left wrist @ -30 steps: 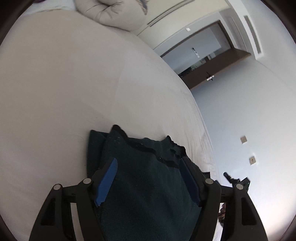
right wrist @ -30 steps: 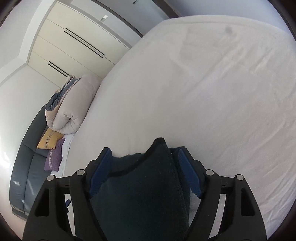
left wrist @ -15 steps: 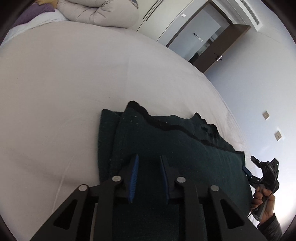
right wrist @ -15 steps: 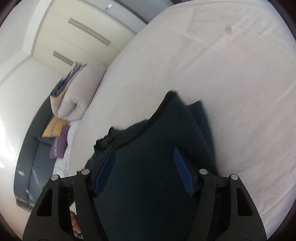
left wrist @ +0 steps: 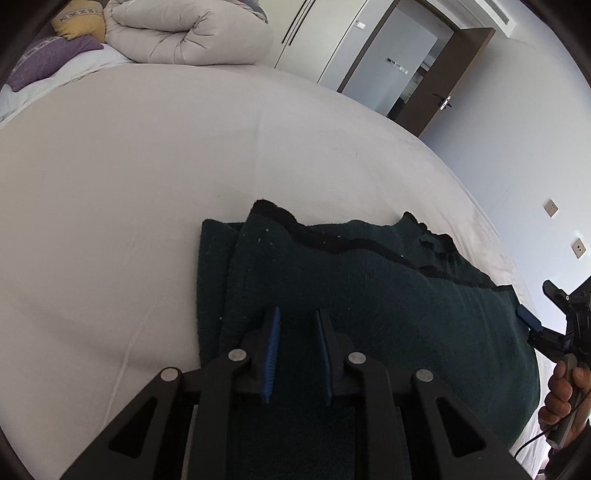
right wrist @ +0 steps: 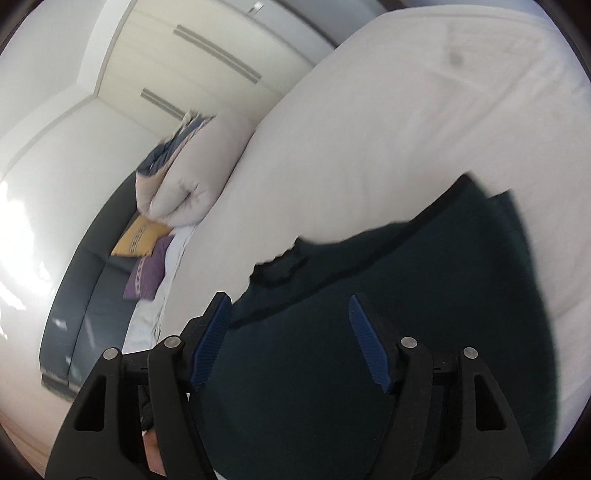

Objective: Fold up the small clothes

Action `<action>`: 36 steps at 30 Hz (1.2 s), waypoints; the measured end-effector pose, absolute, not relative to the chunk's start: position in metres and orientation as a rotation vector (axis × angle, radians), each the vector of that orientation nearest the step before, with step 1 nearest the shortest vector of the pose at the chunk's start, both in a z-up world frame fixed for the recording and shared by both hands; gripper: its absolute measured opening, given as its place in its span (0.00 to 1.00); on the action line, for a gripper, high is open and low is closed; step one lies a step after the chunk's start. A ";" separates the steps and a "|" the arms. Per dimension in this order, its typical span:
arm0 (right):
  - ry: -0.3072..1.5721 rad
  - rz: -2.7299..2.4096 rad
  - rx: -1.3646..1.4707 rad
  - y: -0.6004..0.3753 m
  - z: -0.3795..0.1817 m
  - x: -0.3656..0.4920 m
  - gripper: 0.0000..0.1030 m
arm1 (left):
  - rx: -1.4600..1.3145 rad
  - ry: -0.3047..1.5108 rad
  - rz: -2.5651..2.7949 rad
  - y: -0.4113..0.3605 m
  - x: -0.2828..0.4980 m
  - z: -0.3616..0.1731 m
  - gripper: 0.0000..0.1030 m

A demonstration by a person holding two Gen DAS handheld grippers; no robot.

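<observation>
While the dark green garment (left wrist: 369, 295) lies folded flat at the near edge of the white bed (left wrist: 184, 166), you have bare sheet open far and left of it. A rolled duvet (left wrist: 192, 33) and pillows (left wrist: 55, 55) sit at the far end; a brown door (left wrist: 454, 74) stands open beyond. Your left gripper (left wrist: 295, 354) hovers over the cloth, jaws narrowed with a gap, clamping nothing. Your right gripper (right wrist: 290, 339) stands wide over the garment's right part.

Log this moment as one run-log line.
garment: dark green cloth folded on white bed | left gripper: narrow, over cloth | right gripper: open, over cloth | stage: fold underway
</observation>
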State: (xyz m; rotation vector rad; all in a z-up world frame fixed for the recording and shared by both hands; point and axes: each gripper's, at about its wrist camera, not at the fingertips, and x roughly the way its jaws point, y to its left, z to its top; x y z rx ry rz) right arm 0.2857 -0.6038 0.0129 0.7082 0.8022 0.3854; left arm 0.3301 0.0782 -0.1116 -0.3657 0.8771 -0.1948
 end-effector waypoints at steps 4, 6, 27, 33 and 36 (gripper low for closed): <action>0.887 0.366 0.687 -0.576 -0.024 0.288 0.59 | -0.354 0.874 -0.194 0.077 0.329 -0.112 0.20; 0.835 0.370 0.770 -0.594 -0.038 0.285 0.51 | -0.356 0.874 -0.195 0.078 0.329 -0.112 0.20; 0.992 0.600 0.694 -0.514 -0.077 0.211 0.47 | -0.300 0.865 -0.166 0.067 0.328 -0.114 0.20; 0.873 0.373 0.850 -0.609 -0.082 0.195 0.40 | -0.313 0.873 -0.157 0.068 0.323 -0.110 0.20; 0.830 0.211 0.859 -0.654 -0.079 0.175 0.37 | -0.274 0.880 -0.108 0.061 0.303 -0.096 0.21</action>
